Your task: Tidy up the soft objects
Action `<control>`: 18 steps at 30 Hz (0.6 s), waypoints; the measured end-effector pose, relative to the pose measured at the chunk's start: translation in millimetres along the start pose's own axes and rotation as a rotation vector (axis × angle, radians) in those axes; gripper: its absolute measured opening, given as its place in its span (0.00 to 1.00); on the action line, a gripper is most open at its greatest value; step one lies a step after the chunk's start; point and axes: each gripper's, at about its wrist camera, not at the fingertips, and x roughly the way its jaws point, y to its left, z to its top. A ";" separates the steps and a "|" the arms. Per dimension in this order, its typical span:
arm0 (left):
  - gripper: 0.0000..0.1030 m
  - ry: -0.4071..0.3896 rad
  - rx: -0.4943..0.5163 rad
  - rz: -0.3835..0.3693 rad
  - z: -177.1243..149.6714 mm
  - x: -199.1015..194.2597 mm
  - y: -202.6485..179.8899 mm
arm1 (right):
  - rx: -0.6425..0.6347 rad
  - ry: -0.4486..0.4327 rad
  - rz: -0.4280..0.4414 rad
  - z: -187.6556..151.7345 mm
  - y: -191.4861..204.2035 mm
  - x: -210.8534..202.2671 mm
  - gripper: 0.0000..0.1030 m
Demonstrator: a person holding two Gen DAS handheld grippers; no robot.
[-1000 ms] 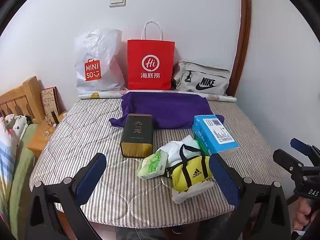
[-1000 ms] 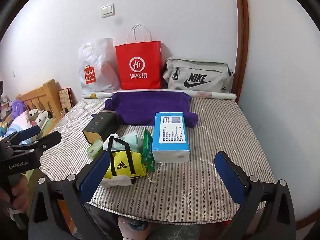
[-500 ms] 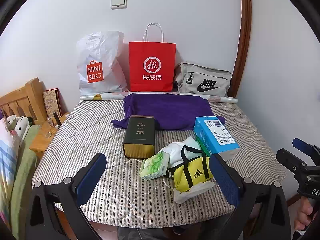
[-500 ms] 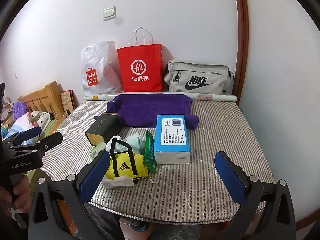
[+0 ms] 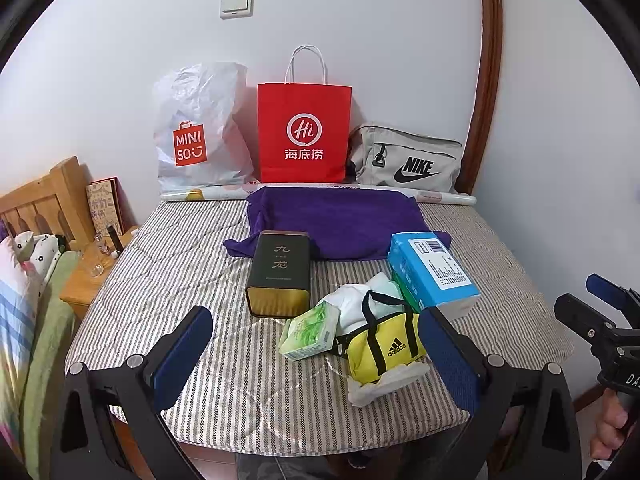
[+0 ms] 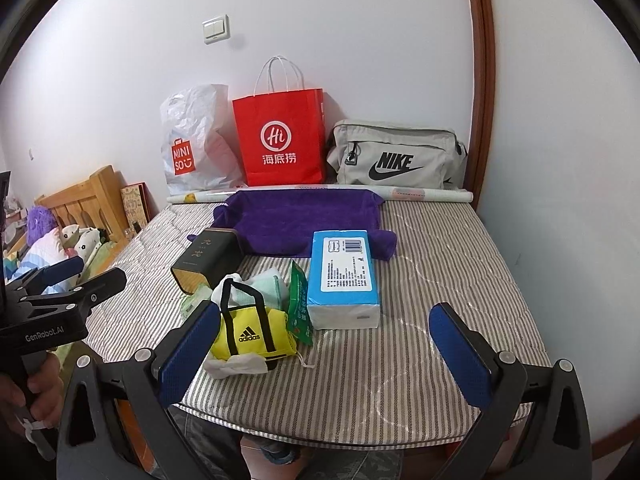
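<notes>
Here the yellow bag point(image 6: 256, 334) stands upright, handles up, long axis across the mattress point(image 6: 440, 280); both grippers, left point(image 5: 316, 356) and right point(image 6: 324, 354), hover empty, jaws spread.

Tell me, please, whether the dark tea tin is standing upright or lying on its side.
Lying on its side. The dark tea tin rests lengthwise on the striped mattress, its label facing up and its gold end facing the camera.

Three bags are standing at the far wall: one white plastic bag point(image 5: 200, 128), one red paper bag point(image 5: 304, 132), one grey Nike bag point(image 5: 408, 160). One purple towel point(image 5: 340, 220), one dark tin point(image 5: 280, 276), one blue tissue pack point(image 5: 434, 272), one green tissue pack point(image 5: 310, 332) and one yellow mini bag point(image 5: 384, 344) are lying nearer.
</notes>
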 end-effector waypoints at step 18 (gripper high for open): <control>1.00 -0.003 0.000 0.003 -1.0 -0.4 -0.5 | 0.001 -0.006 0.004 0.7 2.1 -3.7 1.00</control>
